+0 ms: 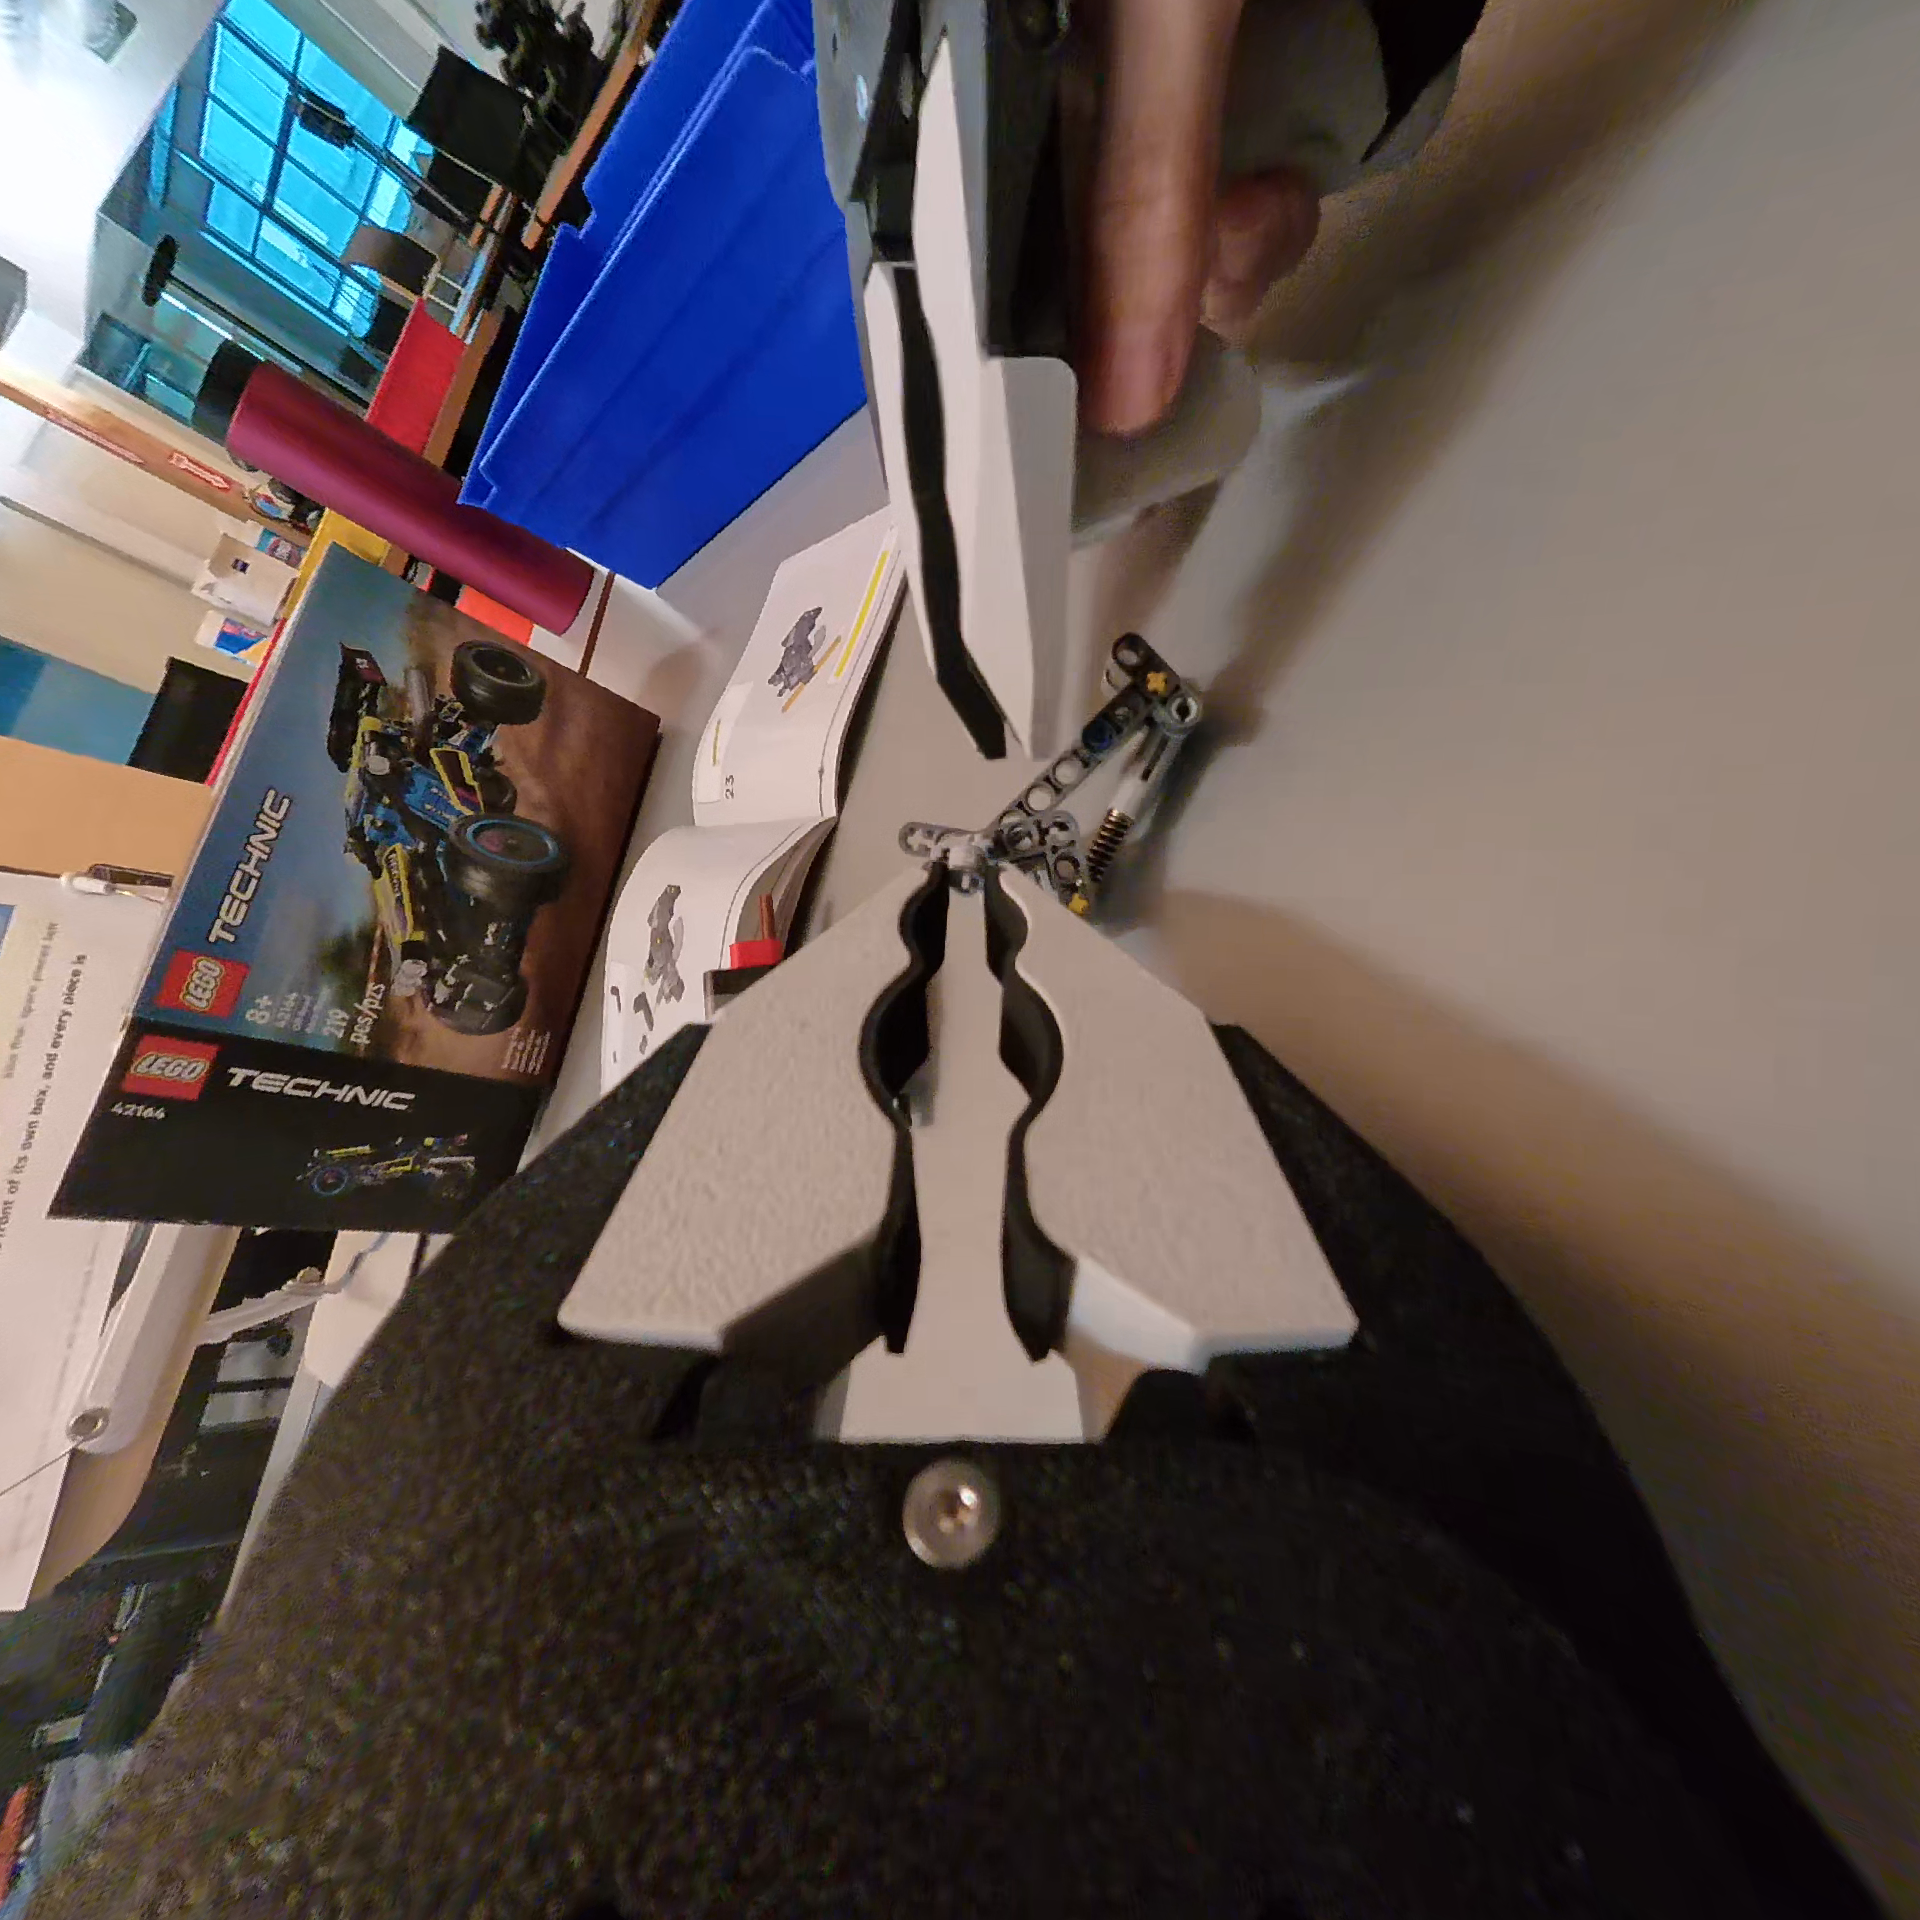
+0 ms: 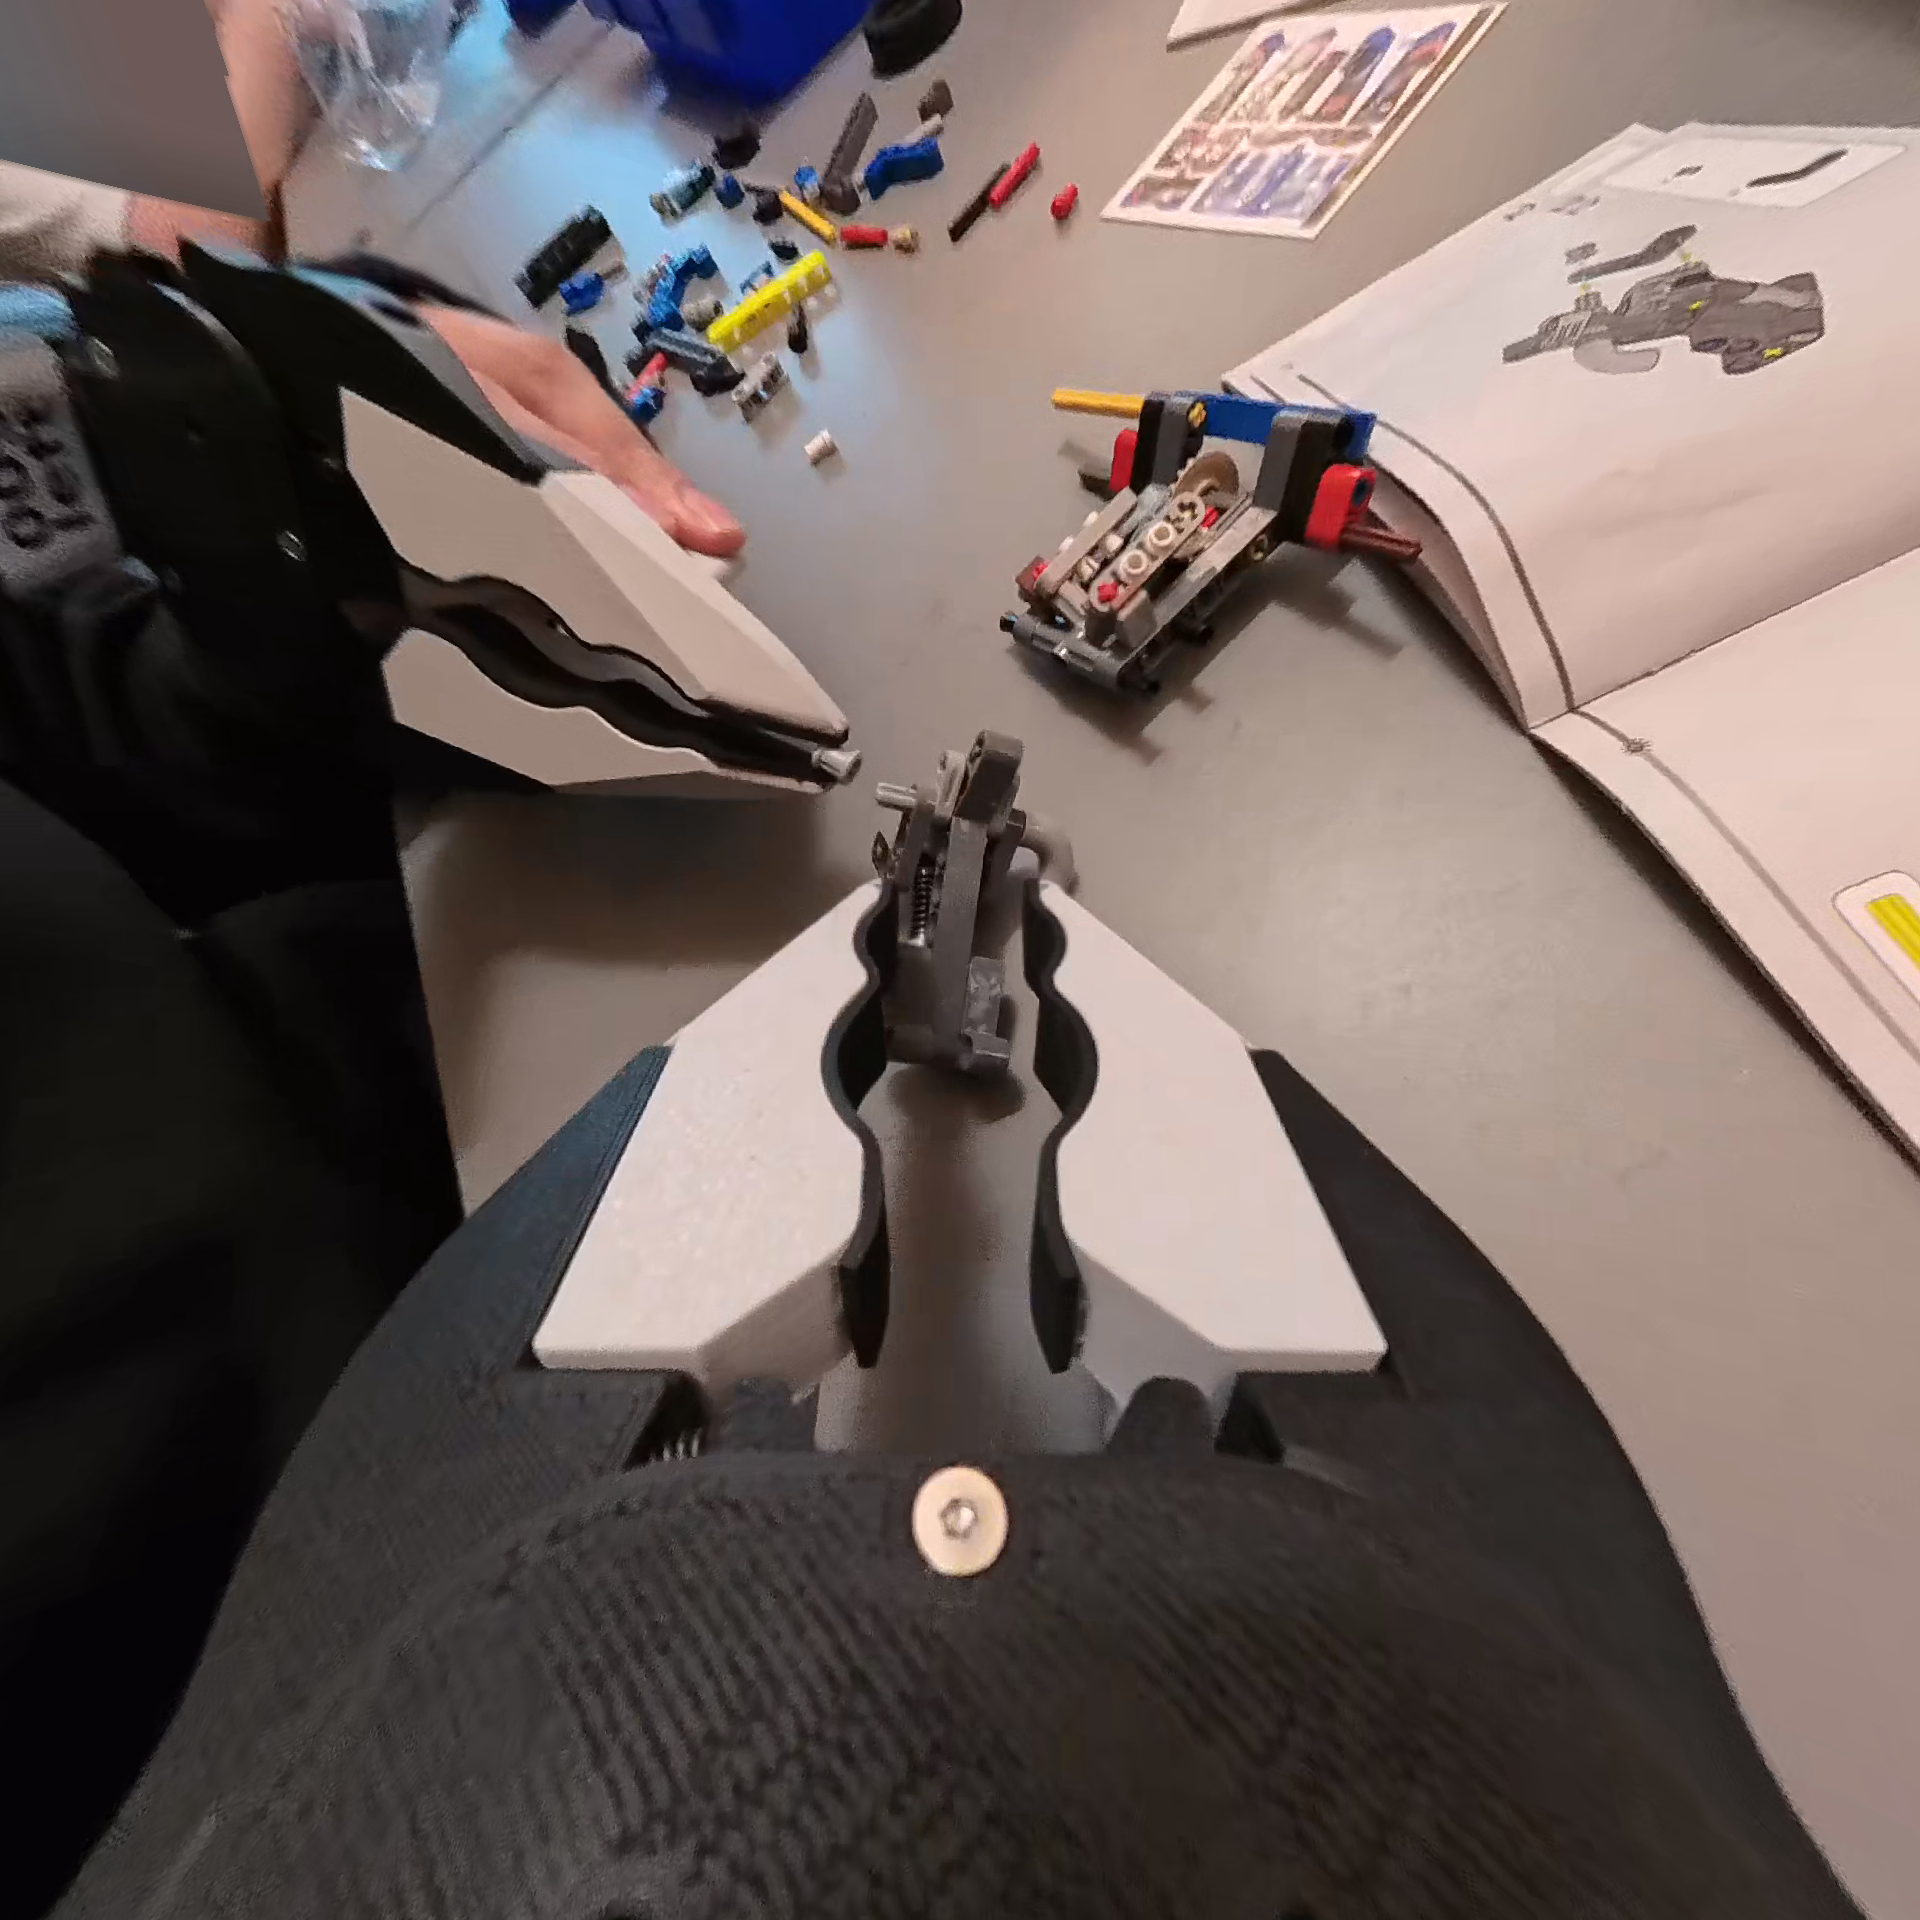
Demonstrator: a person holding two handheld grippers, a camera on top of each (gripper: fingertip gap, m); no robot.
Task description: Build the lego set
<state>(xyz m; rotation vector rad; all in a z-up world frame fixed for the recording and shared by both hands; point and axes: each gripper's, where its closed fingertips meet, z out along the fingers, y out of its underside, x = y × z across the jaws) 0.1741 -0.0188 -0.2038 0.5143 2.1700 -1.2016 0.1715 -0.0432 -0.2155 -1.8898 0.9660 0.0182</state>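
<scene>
My right gripper [image 2: 961,883] is shut on a small dark grey sub-assembly [image 2: 951,914] with a spring and holds it upright above the grey table [image 2: 1351,987]. A short grey axle sticks out of its left side. My left gripper [image 2: 831,767] comes in from the left, shut on a small light grey bush [image 2: 837,766], a short gap from that axle. In the left wrist view my left gripper [image 1: 964,883] pinches the bush [image 1: 964,858] right at the sub-assembly [image 1: 1081,800], with the right gripper [image 1: 1013,732] reaching down from above.
A larger partial build [image 2: 1174,540] lies against the open instruction booklet [image 2: 1662,468]. Loose pieces [image 2: 748,281] are scattered at the back left, a sticker sheet [image 2: 1299,114] at the back. The set's box [image 1: 395,883] and blue bins [image 1: 675,312] stand beyond the booklet. The tips of both grippers are at nearly the same place.
</scene>
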